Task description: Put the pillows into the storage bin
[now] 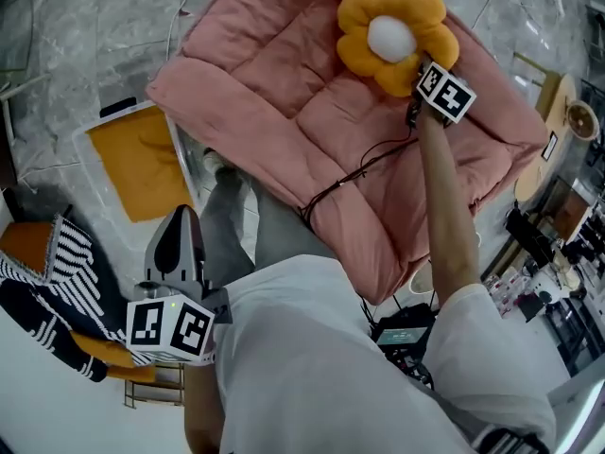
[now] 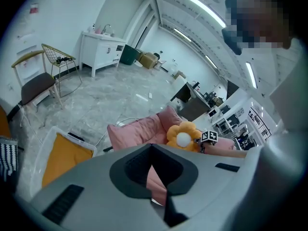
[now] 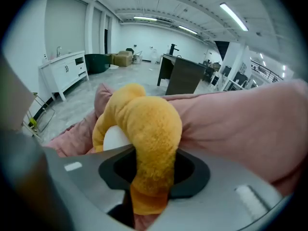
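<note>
Our right gripper [image 1: 414,72] is clamped on a petal of the flower pillow [image 1: 390,34], which lies on the pink cushion [image 1: 284,102]. Our left gripper [image 1: 180,230] hangs well apart from it, beside the bin [image 1: 112,119], its jaws close together with nothing between them. An orange pillow [image 1: 142,164] already lies in the bin. A striped pillow [image 1: 43,272] lies near the bin.
</note>
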`<state>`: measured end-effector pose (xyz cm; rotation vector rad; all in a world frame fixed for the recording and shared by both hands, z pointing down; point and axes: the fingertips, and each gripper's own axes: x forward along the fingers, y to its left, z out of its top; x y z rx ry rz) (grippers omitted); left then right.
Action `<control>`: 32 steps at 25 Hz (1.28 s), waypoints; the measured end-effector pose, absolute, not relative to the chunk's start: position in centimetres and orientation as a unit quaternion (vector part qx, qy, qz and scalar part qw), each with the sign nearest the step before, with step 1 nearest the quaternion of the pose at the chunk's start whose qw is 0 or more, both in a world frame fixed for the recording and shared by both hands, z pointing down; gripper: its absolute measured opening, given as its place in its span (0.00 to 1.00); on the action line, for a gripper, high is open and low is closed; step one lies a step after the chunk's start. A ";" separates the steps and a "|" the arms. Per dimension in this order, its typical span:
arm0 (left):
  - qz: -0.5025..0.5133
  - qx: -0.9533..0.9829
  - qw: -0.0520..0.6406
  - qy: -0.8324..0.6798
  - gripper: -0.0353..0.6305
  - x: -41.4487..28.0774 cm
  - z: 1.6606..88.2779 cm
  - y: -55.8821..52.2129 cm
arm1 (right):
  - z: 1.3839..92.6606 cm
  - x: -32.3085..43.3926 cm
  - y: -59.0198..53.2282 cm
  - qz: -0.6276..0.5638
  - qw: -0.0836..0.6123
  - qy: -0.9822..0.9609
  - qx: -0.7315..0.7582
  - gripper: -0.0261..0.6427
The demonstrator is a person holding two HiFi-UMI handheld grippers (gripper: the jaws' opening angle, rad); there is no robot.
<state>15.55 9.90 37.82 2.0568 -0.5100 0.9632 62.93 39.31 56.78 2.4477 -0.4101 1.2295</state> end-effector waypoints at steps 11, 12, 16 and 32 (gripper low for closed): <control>0.341 0.802 0.422 -0.249 0.07 11.6 37.2 9.7 | 51.3 57.9 32.1 0.378 0.227 -0.251 0.862 0.19; 0.335 0.801 0.424 -0.258 0.07 10.8 37.1 9.8 | 50.6 57.3 31.4 0.370 0.232 -0.260 0.861 0.19; 0.317 0.796 0.430 -0.285 0.07 6.5 36.3 9.6 | 48.1 53.8 28.8 0.355 0.224 -0.290 0.860 0.19; 0.246 0.775 0.443 -0.377 0.07 -7.3 33.6 10.2 | 37.5 36.6 13.3 0.235 0.210 -0.492 0.811 0.19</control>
